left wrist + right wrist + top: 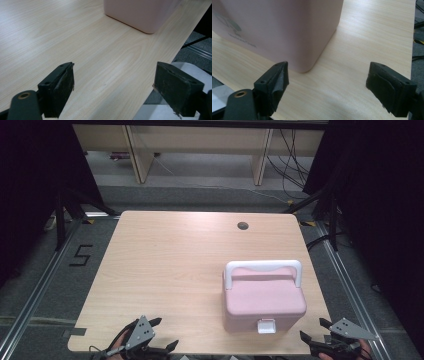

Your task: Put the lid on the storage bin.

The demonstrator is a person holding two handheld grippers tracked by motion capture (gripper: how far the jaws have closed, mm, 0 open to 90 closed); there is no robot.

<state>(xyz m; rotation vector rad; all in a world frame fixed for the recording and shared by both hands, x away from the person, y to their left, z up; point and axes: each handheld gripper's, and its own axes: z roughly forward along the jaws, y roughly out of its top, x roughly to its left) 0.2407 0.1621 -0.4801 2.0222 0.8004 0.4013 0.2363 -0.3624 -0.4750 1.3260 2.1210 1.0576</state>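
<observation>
We see a pale wood-grain desk with a smooth, faintly shiny top, a matt pink plastic box with a glossier white handle, and matt, scuffed black gripper pads

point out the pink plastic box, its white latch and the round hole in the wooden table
pink plastic box (262,301), high view, lid top
white latch (265,326), high view, front clasp
round hole (243,225), high view, its middle

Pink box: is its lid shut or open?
Shut. In the high view the pink box has its lid flat, the white latch down over the front, and the handle raised.
</observation>
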